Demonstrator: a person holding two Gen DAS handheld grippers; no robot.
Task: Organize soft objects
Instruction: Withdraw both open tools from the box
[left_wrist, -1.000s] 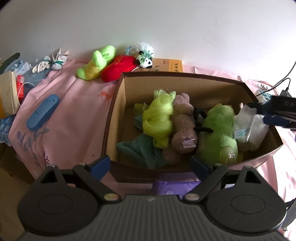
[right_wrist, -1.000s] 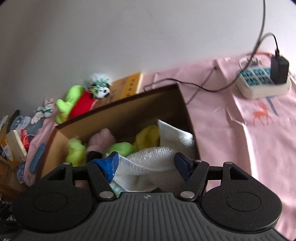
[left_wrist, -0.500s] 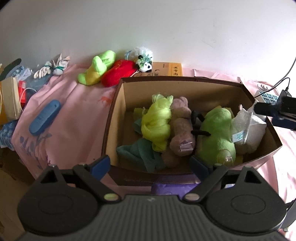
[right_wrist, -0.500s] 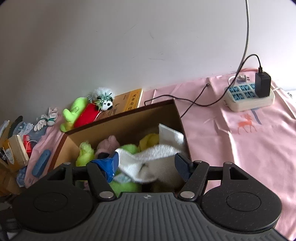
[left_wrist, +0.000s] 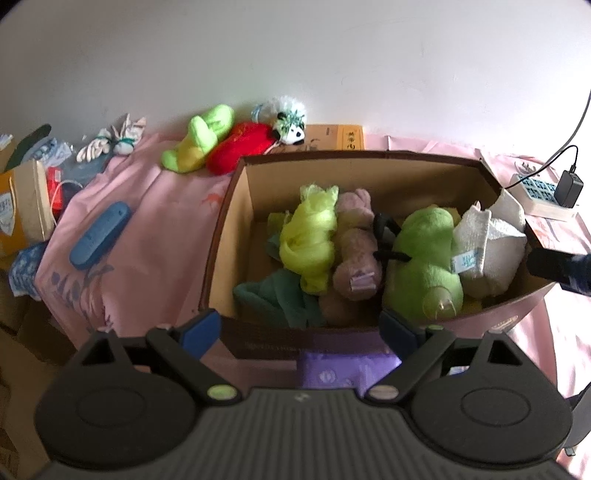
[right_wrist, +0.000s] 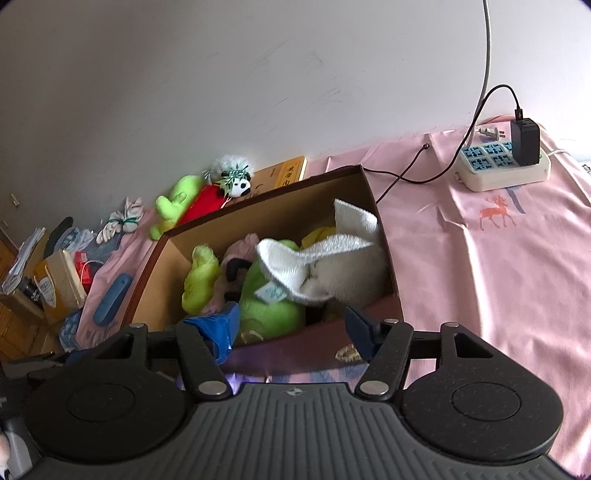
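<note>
A brown cardboard box (left_wrist: 221, 229) on the pink cloth holds a yellow-green cloth (left_wrist: 310, 240), a pinkish plush (left_wrist: 354, 258), a teal cloth (left_wrist: 273, 299), a green plush (left_wrist: 424, 266) and a white towel (left_wrist: 487, 243) at its right end. My left gripper (left_wrist: 298, 326) hangs open at the box's near wall, holding nothing. My right gripper (right_wrist: 291, 325) is drawn back from the box (right_wrist: 155, 266). Its jaws are closing with nothing between them, and the white towel (right_wrist: 332, 251) lies loose inside. A lime plush (left_wrist: 199, 140), a red plush (left_wrist: 240, 147) and a panda toy (left_wrist: 291, 125) lie behind the box.
A blue case (left_wrist: 99, 234) and tied white gloves (left_wrist: 110, 142) lie on the cloth to the left, near cluttered boxes. A power strip (right_wrist: 502, 166) with a charger and cables sits at the right. A purple packet (left_wrist: 343, 369) lies before the box.
The right gripper let go of the white towel and pulled back from the box; the towel now rests at the box's right end. The left gripper has hardly moved.
</note>
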